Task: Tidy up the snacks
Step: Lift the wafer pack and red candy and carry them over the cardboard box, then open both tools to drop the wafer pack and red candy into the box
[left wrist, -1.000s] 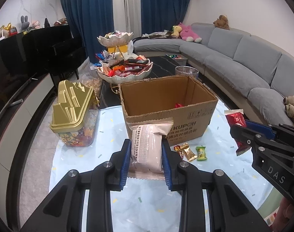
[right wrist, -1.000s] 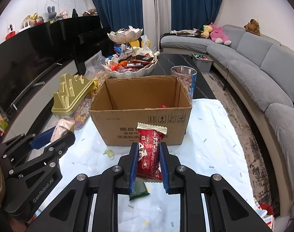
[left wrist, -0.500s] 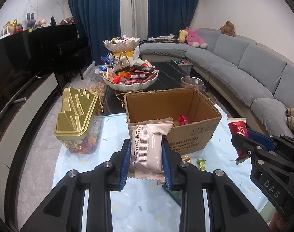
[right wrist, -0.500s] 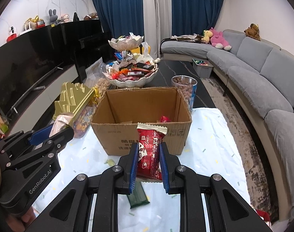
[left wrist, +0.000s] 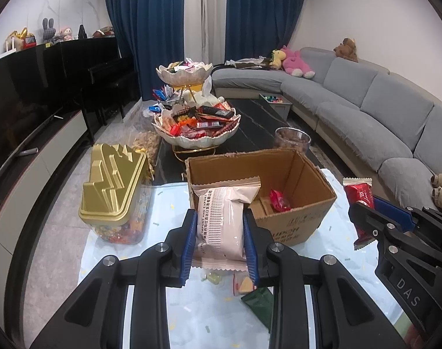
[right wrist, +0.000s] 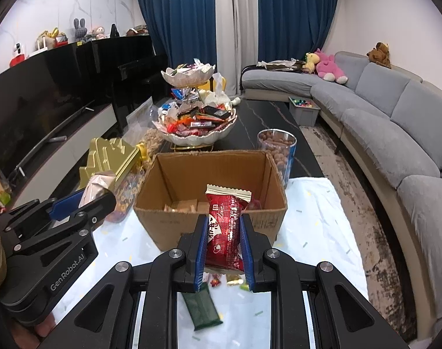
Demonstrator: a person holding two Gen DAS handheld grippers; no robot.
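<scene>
Both hand-held grippers tilt downward, clamping snack packets.

Pink packet and red packet are held upright before the open cardboard box.

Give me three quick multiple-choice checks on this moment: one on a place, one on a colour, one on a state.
1. Where does the gold-lidded jar stand?
A. beside the cardboard box
B. inside the box
C. on the sofa

2. What colour is the packet in the right gripper?
A. green
B. red
C. pale pink

3. What is the left gripper doing?
A. open, empty
B. shut, empty
C. shut on the pale pink packet

Key: 1 A, it stands on the cloth next to the box. 2 B, red wrapper. 3 C, pads press its sides.
</scene>
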